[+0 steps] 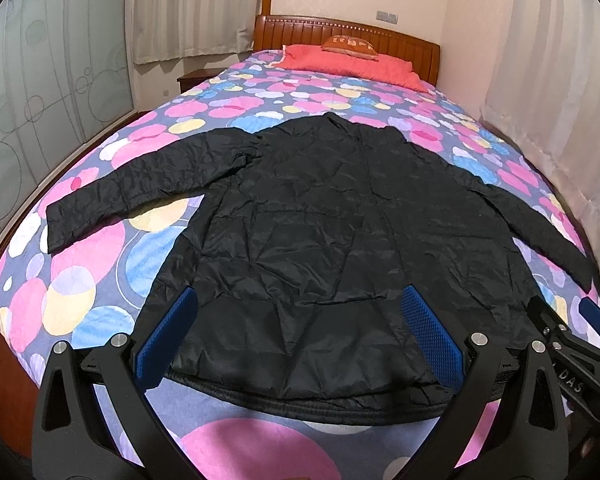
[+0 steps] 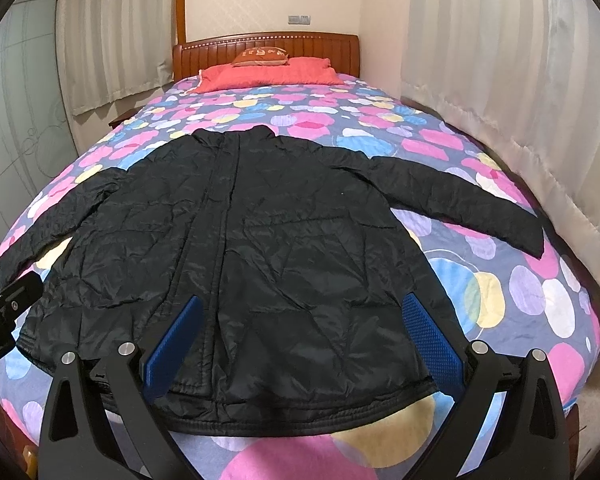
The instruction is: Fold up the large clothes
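A black quilted jacket [image 1: 308, 216] lies flat on the bed, front up, both sleeves spread out sideways, hem toward me. In the right wrist view the same jacket [image 2: 260, 232] shows its zip line running up the middle. My left gripper [image 1: 300, 320] hovers open above the hem, blue pads wide apart, nothing between them. My right gripper [image 2: 300, 324] is also open above the hem, a little further right. The right gripper's body [image 1: 568, 344] shows at the lower right of the left wrist view; the left one [image 2: 4, 312] sits at the right view's left edge.
The bedspread [image 1: 100, 280] is patterned with pink, blue and yellow circles. A red pillow [image 1: 352, 64] and a small orange cushion [image 1: 350, 45] lie by the wooden headboard [image 1: 400, 40]. Curtains [image 2: 500, 100] hang along the right side, a frosted sliding door [image 1: 40, 100] stands at left.
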Available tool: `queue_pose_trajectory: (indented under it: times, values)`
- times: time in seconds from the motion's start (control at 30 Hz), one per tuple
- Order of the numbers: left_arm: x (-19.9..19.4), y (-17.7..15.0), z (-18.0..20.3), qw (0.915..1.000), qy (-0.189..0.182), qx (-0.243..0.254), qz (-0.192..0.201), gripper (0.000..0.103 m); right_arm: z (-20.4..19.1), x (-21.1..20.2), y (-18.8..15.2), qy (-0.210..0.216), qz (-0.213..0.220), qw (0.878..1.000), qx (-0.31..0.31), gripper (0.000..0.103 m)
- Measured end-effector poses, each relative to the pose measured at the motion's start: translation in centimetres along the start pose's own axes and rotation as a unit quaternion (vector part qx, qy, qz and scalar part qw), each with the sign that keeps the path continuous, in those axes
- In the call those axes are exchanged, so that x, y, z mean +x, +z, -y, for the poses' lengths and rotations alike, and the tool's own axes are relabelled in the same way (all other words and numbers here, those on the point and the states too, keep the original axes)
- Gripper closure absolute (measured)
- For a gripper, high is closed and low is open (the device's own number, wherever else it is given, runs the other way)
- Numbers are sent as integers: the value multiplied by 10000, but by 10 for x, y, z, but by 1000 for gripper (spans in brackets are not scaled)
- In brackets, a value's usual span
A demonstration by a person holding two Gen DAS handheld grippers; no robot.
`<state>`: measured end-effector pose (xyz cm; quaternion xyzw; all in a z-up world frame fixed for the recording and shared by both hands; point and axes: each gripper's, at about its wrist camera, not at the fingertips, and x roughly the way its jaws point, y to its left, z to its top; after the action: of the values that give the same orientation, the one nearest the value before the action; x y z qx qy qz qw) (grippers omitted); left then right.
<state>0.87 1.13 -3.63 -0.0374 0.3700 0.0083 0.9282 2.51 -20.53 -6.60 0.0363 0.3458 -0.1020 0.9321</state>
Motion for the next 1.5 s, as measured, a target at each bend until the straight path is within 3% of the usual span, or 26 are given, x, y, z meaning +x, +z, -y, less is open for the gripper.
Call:
queue_pose_trajectory:
  times: [0.27, 0.5, 0.53, 0.57, 0.6, 0.63, 0.7, 0.8, 0.83, 0.9, 1.1, 1.33, 1.4, 1.5]
  values:
    - [32, 11, -20, 9995, 118, -143, -243, 2, 24, 28, 6, -27, -199, 9997, 151, 4]
    - [75, 24, -54, 9964, 285, -588, -547, 2, 83, 58, 12, 44, -149, 9958, 903, 7]
    - [81, 26, -57, 9957, 286, -623, -623, 2, 93, 63, 13, 56, -174, 9949, 993, 21]
    - [85, 27, -61, 9952, 296, -666, -658, 3, 100, 68, 14, 57, -222, 9942, 1049, 49]
    - [90, 29, -65, 9947, 302, -732, -656, 19, 107, 74, 16, 62, -303, 9929, 1145, 57]
    - [95, 31, -69, 9942, 272, -789, -675, 48, 114, 79, 16, 97, -356, 9914, 1253, 58]
    - [105, 34, -77, 9908, 62, -1074, -820, 61, 133, 87, 18, 157, -343, 9876, 1523, 57]
    - [115, 39, -85, 9870, -74, -1346, -875, 56, 160, 95, 21, 167, -242, 9818, 1874, 47]
    - [117, 40, -86, 9867, 9, -1393, -836, 32, 174, 97, 21, 174, -195, 9776, 2089, 38]
    - [118, 42, -87, 9858, 220, -1519, -681, 10, 202, 104, 18, 253, -103, 9663, 2561, 35]
    - [129, 48, -97, 9831, 353, -1643, -720, 10, 286, 138, 9, 330, 90, 9238, 3815, 35]
    - [134, 52, -117, 9745, 685, -2044, -628, 10, 346, 177, -6, 448, 387, 8727, 4847, 35]
    - [135, 52, -119, 9739, 810, -2029, -617, 10, 356, 183, -9, 531, 676, 8585, 5055, 35]
    - [137, 50, -121, 9728, 980, -2004, -618, 10, 364, 187, -3, 375, 908, 8563, 5071, 35]
